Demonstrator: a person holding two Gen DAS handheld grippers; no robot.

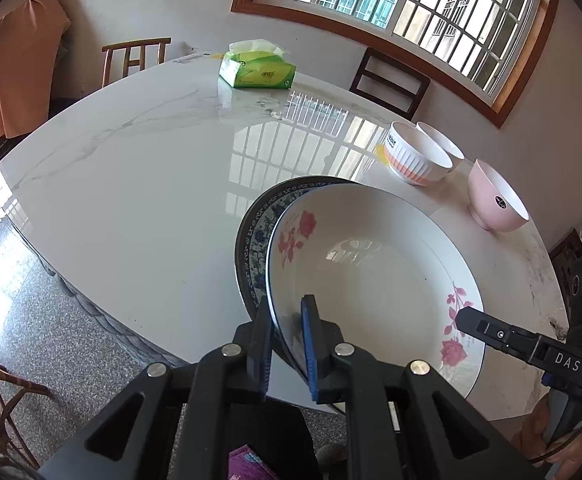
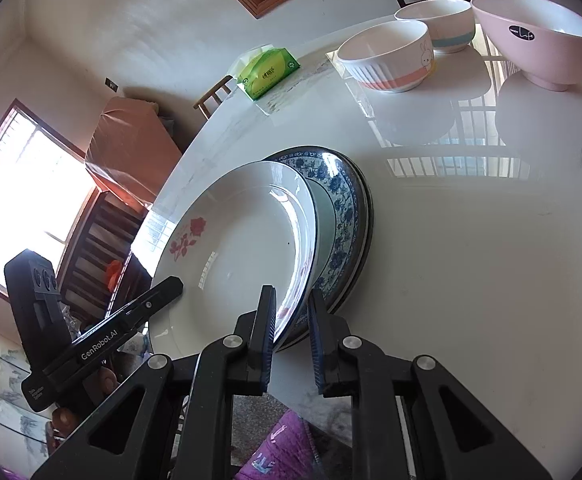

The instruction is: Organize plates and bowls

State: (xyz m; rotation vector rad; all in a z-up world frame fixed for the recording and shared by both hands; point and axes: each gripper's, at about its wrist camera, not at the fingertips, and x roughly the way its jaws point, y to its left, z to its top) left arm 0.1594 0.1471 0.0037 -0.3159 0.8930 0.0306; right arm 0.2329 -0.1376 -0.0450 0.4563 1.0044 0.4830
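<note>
A white plate with red roses (image 1: 375, 280) lies tilted on a blue-patterned plate (image 1: 257, 232) near the table's front edge. My left gripper (image 1: 287, 344) is shut on the rose plate's left rim. My right gripper (image 2: 291, 328) straddles the rose plate's (image 2: 235, 248) right rim, its jaws a little apart around the rim, beside the blue plate (image 2: 343, 204). Each gripper shows in the other's view, the right one (image 1: 503, 332) and the left one (image 2: 131, 312). Three bowls stand further back: a striped one (image 1: 415, 152), a white one (image 1: 443, 144) and a pink one (image 1: 495, 196).
A green tissue pack (image 1: 257, 68) lies at the far side of the white marble table (image 1: 131, 168). Chairs (image 1: 391, 80) stand around the table, below a barred window. The table's front edge is just under the plates.
</note>
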